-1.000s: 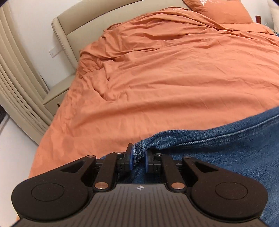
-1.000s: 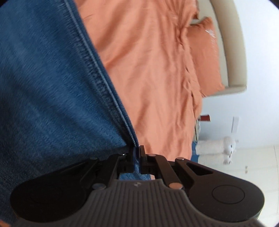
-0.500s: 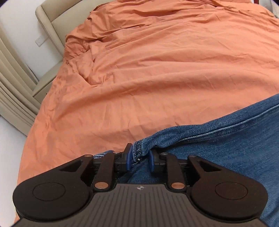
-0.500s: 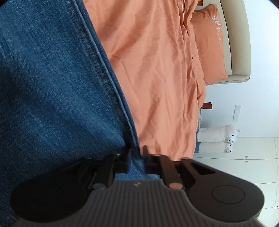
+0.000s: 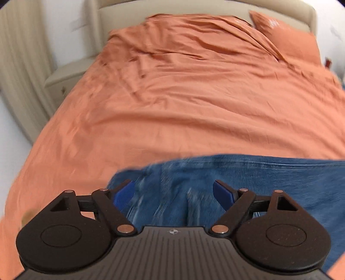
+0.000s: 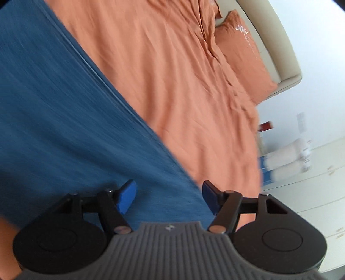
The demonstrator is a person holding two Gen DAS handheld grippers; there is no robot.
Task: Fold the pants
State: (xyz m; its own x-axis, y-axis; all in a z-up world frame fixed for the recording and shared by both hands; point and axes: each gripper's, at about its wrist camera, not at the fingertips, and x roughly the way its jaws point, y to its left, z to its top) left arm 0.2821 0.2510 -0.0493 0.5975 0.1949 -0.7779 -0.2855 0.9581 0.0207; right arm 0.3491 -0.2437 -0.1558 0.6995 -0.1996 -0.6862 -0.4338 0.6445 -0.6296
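Left tongs: spread wide, gripping nothing. Blue pads apart, one at 9 o'clock and one at 3 o'clock of the gap. Tool roughly level, pointing up the bed toward the headboard.
Right tongs: spread wide, gripping nothing. Pads apart. View rolled; the bed runs on a slant from 7 o'clock to 1 o'clock.
Pants: blue denim, lying on the bed at the near end. Left view: cloth fills 3 to 6 o'clock, below and between the pads; whether the pads touch it cannot be told. Right view: denim fills 7 to 11 o'clock.
Pants edges: left view, far edge runs across the frame, seam line along it; its end at 7 o'clock is blurred. Right view, long seamed edge runs on the slant from 11 o'clock down to the right pad.
Bed: orange cover, creased, bare beyond the denim toward 12 o'clock.
Pillow: orange, at 1 o'clock against the headboard.
Bed limits: left edge drops at 9 o'clock beside a nightstand; in the right view the cover's side edge falls at 3 o'clock.
Image quality: both frames motion-blurred.
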